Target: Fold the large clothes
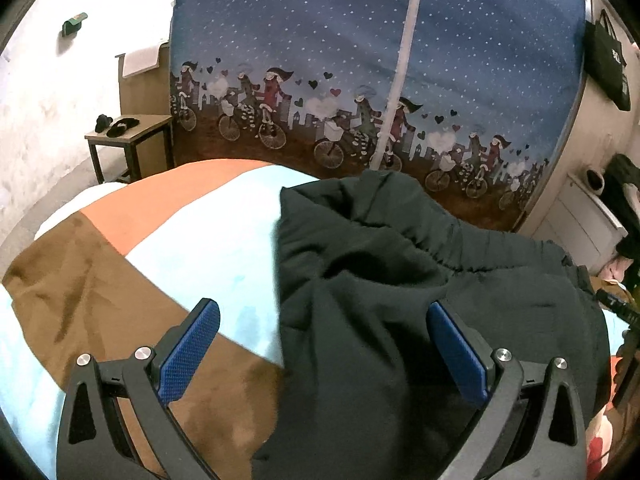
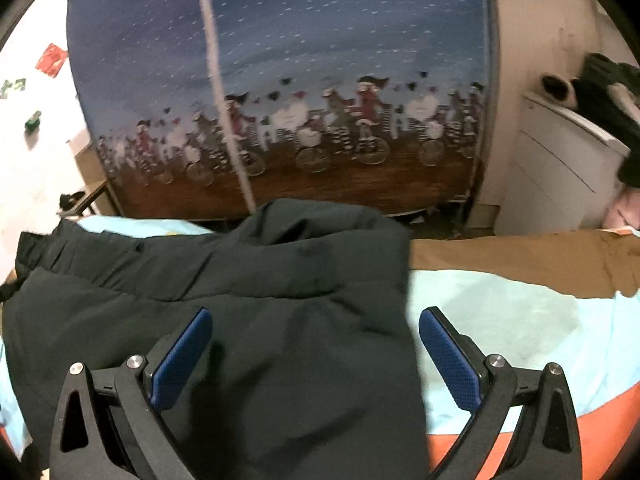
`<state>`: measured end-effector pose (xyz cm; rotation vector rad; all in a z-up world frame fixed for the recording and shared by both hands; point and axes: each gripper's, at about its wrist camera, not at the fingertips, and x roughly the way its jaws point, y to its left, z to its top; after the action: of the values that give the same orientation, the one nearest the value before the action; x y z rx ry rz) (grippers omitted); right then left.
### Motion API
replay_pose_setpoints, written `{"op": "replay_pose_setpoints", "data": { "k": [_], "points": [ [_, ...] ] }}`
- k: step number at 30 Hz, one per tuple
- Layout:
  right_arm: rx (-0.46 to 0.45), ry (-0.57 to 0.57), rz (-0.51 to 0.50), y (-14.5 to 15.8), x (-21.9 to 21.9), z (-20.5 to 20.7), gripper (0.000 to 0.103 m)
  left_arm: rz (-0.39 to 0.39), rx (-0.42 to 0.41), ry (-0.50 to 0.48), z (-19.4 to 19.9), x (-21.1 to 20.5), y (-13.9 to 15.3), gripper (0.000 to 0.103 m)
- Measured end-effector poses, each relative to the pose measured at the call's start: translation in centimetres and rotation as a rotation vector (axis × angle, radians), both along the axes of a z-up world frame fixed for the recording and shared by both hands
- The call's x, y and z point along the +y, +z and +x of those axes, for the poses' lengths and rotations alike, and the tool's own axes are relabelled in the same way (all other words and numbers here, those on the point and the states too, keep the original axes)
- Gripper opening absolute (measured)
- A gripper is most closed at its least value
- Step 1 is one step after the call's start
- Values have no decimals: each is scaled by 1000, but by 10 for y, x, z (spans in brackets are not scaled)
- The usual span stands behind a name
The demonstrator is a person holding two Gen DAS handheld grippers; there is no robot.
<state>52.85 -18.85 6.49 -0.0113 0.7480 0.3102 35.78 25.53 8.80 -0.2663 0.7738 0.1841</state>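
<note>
left wrist view: left gripper [image 1: 323,350] hanging over the near left edge of the dark garment [image 1: 400,280], jaws spread wide and released, nothing between the pads. garment's left edge running just inside the left finger, so one blue pad over the striped bedspread [image 1: 120,280], the other over dark cloth. looks like padded trousers or a coat, bunched and wrinkled, elastic band showing toward the far right.

right wrist view, same story mirrored: right gripper [image 2: 315,354] also released and wide, straddling the garment's right edge, one pad above dark fabric, the other above the pale blue stripe of the bedspread. garment lying on the bed, partly doubled over with a layer stacked at the far side, in front of the blue bicycle-print wardrobe [image 2: 280,80].

probably between folds here, with one fold down and both tools lining up on the near corners for the next. next move likely needs both sets of jaws lowered onto the two near edges, pinching all layers, then lifting together and carrying toward the far side. thick fabric, so a shallow pinch could slip.
</note>
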Motion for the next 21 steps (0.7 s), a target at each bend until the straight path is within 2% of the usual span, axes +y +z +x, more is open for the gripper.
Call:
{"op": "replay_pose_setpoints", "data": {
  "k": [6, 11, 14, 21],
  "points": [
    [37, -10, 7, -1, -25, -5, 103, -51, 30, -47, -9, 6, -1, 102],
    [84, 5, -3, -10, -42, -7, 103, -48, 112, -65, -10, 3, -16, 102],
    [121, 20, -14, -18, -50, -9, 103, -73, 155, -70, -9, 5, -29, 102],
    [219, 17, 1, -42, -67, -3, 103, -120, 180, -89, -8, 11, -45, 102]
  ]
}}
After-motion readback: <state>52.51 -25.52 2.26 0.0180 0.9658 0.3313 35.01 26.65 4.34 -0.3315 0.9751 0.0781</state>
